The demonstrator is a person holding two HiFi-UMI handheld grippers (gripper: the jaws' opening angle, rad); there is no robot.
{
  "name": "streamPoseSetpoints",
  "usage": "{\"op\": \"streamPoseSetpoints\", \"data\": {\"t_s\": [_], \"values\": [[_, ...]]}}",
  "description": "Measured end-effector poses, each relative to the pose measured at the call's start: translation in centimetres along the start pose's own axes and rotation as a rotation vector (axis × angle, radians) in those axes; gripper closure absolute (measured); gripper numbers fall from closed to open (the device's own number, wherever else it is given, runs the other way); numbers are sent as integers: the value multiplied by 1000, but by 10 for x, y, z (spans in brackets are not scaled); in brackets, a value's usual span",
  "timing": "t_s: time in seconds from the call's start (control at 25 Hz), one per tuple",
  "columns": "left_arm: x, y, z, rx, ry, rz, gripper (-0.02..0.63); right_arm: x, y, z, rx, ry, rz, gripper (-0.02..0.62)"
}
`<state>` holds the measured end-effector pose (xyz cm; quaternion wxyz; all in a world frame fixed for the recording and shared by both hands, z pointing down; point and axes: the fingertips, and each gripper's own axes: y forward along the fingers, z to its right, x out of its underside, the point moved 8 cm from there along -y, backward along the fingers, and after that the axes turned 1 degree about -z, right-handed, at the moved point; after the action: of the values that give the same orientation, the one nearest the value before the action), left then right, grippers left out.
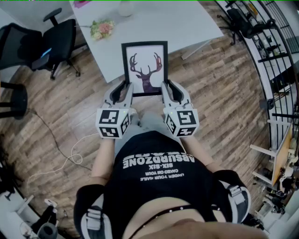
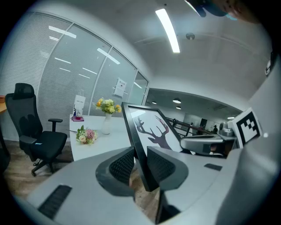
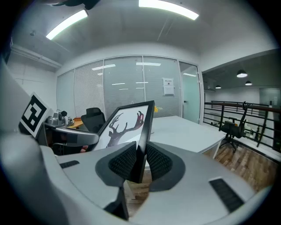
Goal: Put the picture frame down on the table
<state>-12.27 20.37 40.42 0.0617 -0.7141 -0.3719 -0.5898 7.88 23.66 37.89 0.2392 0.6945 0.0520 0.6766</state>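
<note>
Black-edged, with a dark stag's head on white, the frame (image 1: 145,67) hangs in the air at the near edge of the table (image 1: 187,23), held between the two grippers. In the head view its top half lies over the white tabletop and its lower half over the plank floor (image 1: 219,93). Whether it touches the near edge cannot be told.

The left gripper (image 1: 125,88) is clamped on the frame's lower left side, the right gripper (image 1: 166,88) on its lower right side. In the left gripper view both ribbed pads press the black moulding of the frame (image 2: 151,127), one on the face and one on the back, and the frame leans. Its bottom corner sticks out below the jaws, with floor under it. The right gripper view shows the same grip: the frame (image 3: 127,123) stands edge-on between closed pads, picture turned to the left.

A small bouquet (image 1: 103,29) lies near the table's left near corner. A white vase (image 1: 125,8) stands further back, by the far edge; the left gripper view shows flowers in it. A black chair (image 1: 58,39) stands on the floor beyond the table's left edge.
</note>
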Motion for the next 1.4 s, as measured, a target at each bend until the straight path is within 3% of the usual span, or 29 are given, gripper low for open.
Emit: {"op": "streamPoseSetpoints", "data": {"t_s": [0.6,0.8,1.4], "values": [[3,21,-12,50,24,-35,505,11,14,3,64,43,-14,511],[-19,52,-15,34,10,-58,505,-8,39,29,49,53,-38,511],[-37,94,-45,-26,8,-104,505,-23,103,50,-12,76,-69,511]]}}
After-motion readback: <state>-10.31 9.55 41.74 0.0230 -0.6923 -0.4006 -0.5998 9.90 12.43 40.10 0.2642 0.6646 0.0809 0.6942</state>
